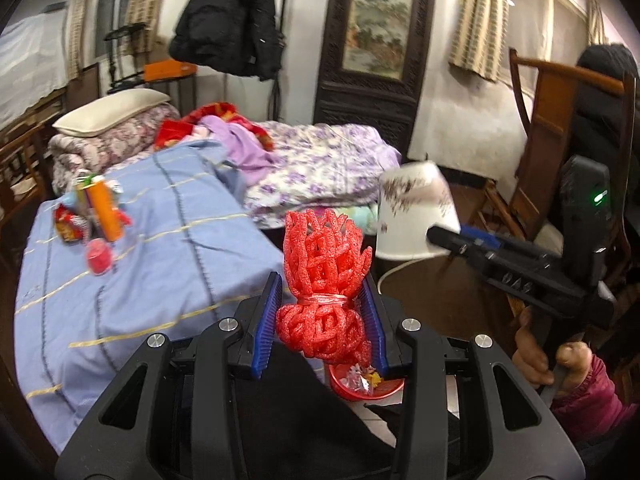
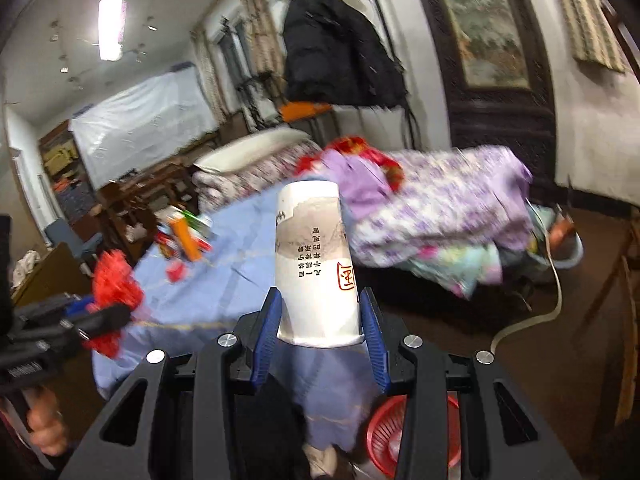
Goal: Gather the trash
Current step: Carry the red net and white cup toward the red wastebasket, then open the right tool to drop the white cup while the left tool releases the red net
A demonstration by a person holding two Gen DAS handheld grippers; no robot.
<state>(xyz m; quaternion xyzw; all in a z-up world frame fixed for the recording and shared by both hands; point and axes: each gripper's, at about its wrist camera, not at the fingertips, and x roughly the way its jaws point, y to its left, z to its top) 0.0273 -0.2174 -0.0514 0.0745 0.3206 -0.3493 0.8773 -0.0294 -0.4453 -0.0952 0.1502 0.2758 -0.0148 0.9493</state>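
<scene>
Tongs on the left (image 1: pixel 322 312) are clamped on a red foam net (image 1: pixel 323 280) — the kind of mesh sleeve that wraps fruit — pinched at its banded waist between the blue pads (image 1: pixel 266 320). Its long axis runs up and away from the hand, the wider flared end on top. Tongs on the right (image 2: pixel 320 320) grip a white paper cup (image 2: pixel 314 264) near its rim; the cup is upside down, base pointing away, long axis in line with the fingers. Printed on it are columns of small dark Chinese characters and a red square seal, all inverted and too small to read with certainty.

Below both hands, on the floor, sits a red plastic basket (image 2: pixel 386 436) with a few crumpled wrappers (image 1: pixel 360 376) in it. Beside it is a bed under a blue sheet (image 1: pixel 160 264) with thin yellow and dark lines. More trash lies on the sheet, well apart from the tongs: an orange tube (image 1: pixel 105 212), snack packets (image 1: pixel 70 226) and a small red lump (image 1: pixel 98 258).

Farther back the bed carries a purple flowered quilt (image 1: pixel 320 160), a folded patterned blanket and a cream pillow (image 1: pixel 112 110). A black coat (image 1: pixel 228 20) hangs above, next to a dark carved door (image 1: pixel 372 40) with a painted landscape panel. A wooden chair (image 1: pixel 552 120) stands at the right, checked curtains (image 1: pixel 480 20) behind it.
</scene>
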